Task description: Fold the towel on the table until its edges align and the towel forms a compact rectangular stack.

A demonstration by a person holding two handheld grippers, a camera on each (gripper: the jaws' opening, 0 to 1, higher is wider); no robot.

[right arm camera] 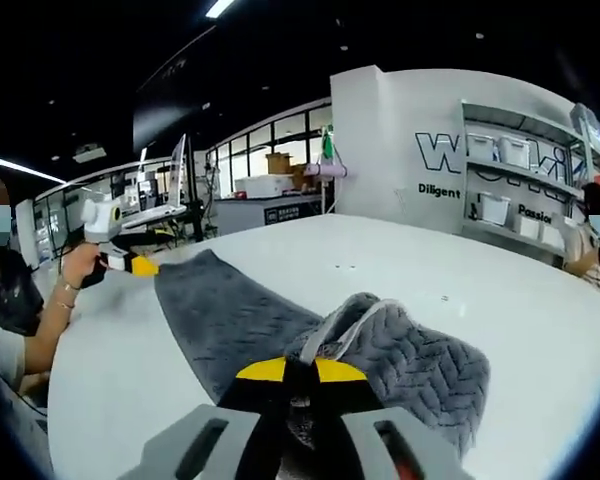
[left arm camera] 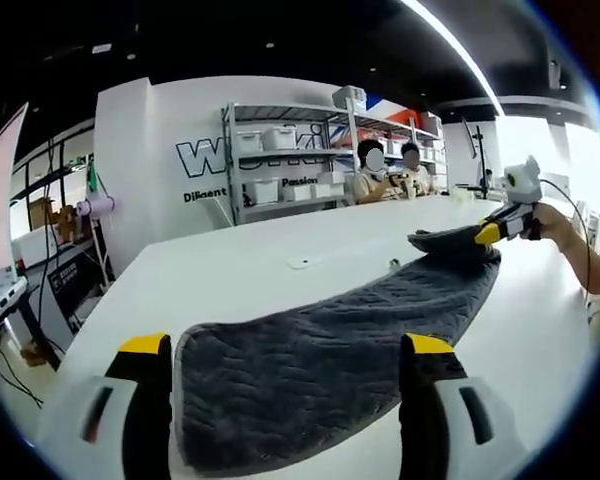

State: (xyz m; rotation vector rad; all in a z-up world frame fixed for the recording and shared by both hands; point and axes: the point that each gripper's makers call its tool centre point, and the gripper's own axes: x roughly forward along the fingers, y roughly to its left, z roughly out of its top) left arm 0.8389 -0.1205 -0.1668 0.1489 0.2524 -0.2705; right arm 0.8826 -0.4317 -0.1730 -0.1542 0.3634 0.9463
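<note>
My right gripper [right arm camera: 300,378] is clamped on one short end of the long grey quilted fabric towel [left arm camera: 330,365], lifting it into a hump. My left gripper [left arm camera: 285,385] stands with its jaws wide apart, straddling the opposite short end, which lies flat between them. The towel's long axis runs straight from one claw to the other across the white tabletop [left arm camera: 250,270], so the fold goes lengthwise. Beyond stand grey metal shelves [left arm camera: 280,160] against a white lettered wall [left arm camera: 160,170].
</note>
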